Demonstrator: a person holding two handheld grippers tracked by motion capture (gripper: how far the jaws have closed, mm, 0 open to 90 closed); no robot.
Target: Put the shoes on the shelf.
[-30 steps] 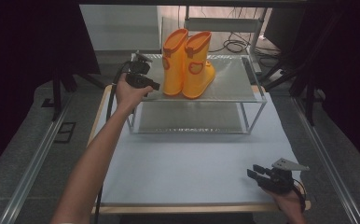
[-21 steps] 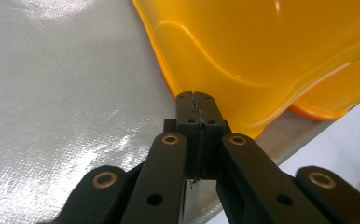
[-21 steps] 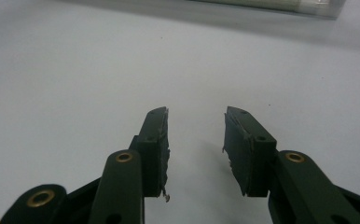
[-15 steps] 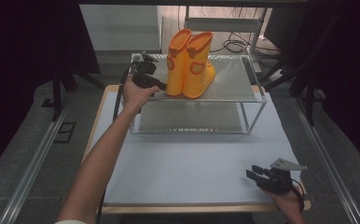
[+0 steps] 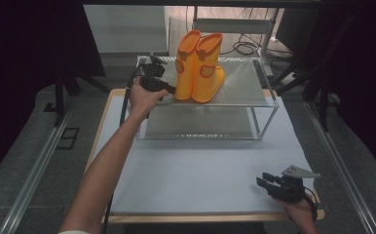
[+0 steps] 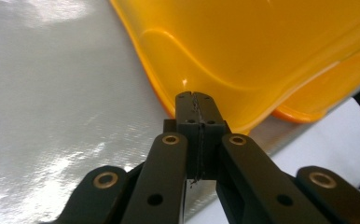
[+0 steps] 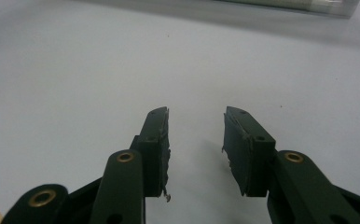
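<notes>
Left arm stretched out, its closed left gripper (image 5: 172, 89) at the orange boots (image 5: 200, 68); right gripper (image 5: 264, 181) rests half-open.

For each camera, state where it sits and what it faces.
High view: above the table, looking forward and down at boots on a shelf rack; both forearms show.
Left gripper view: on the left hand-held gripper, shut, facing the boots, shared with the high view.
Right gripper view: on the right hand-held gripper, open, facing the table.
</notes>
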